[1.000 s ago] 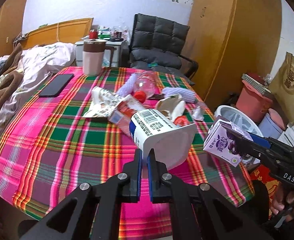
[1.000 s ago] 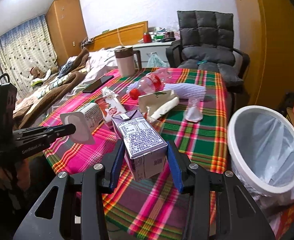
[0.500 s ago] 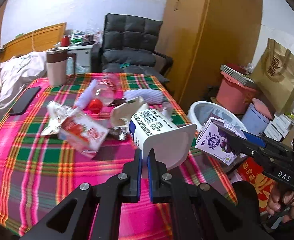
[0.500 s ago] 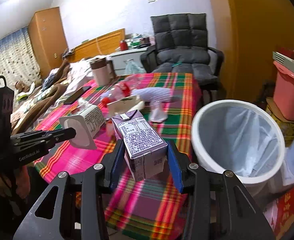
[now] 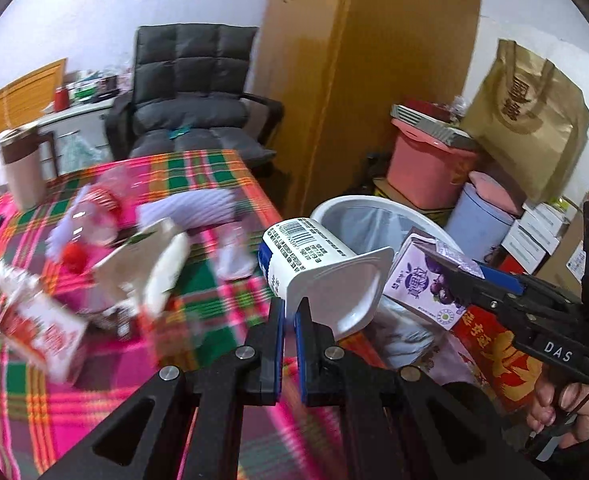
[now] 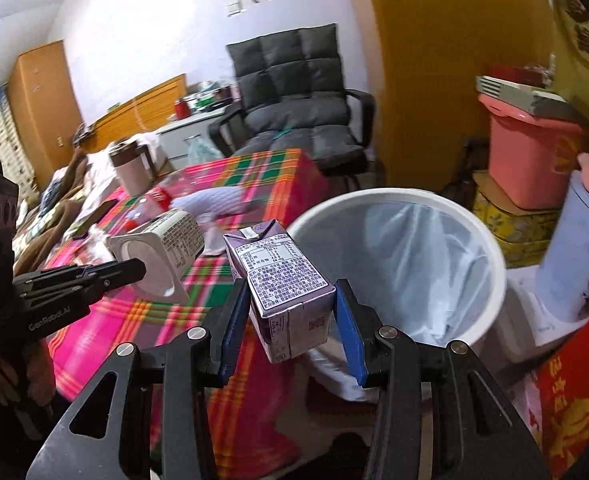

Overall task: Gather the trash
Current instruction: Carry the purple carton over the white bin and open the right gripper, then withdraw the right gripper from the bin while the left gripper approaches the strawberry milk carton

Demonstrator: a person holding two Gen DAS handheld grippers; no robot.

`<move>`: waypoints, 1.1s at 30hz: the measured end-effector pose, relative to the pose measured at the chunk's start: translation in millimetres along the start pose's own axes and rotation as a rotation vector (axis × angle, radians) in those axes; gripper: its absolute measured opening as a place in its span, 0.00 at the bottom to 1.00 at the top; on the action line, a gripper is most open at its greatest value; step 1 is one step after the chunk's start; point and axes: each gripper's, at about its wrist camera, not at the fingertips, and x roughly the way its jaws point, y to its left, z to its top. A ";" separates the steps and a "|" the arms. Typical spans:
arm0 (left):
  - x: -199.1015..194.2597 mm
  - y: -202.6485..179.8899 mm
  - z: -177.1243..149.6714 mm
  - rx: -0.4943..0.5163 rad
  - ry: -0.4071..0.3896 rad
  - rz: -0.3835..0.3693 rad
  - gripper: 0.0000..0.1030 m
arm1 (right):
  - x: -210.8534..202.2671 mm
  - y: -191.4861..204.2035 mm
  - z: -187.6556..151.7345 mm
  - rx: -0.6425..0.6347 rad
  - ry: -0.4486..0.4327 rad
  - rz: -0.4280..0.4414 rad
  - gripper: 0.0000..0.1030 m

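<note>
My left gripper (image 5: 289, 312) is shut on the rim of a white yogurt cup (image 5: 314, 264) and holds it in the air at the table's right edge. My right gripper (image 6: 290, 312) is shut on a purple milk carton (image 6: 282, 280), held just left of the white trash bin (image 6: 490, 248). The bin, lined with a clear bag, also shows in the left wrist view (image 5: 334, 206) behind the cup. The carton (image 5: 426, 280) and right gripper (image 5: 470, 280) show there too. The cup (image 6: 162, 240) shows in the right wrist view.
More trash lies on the plaid table (image 5: 198, 176): a red carton (image 5: 38, 328), a crushed paper box (image 5: 150, 264), a plastic bottle (image 5: 94, 208). A mug (image 5: 22, 172) stands far left. A grey chair (image 5: 190, 92), pink bin (image 5: 426, 168) and boxes surround the bin.
Both grippers have swung right with their loads, away from the middle of the table toward the trash bin, which now looks larger and closer in both views.
</note>
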 end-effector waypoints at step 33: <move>84.3 -45.4 24.1 0.052 0.083 -0.117 0.11 | 17.4 -58.0 5.6 0.094 0.080 -0.154 0.44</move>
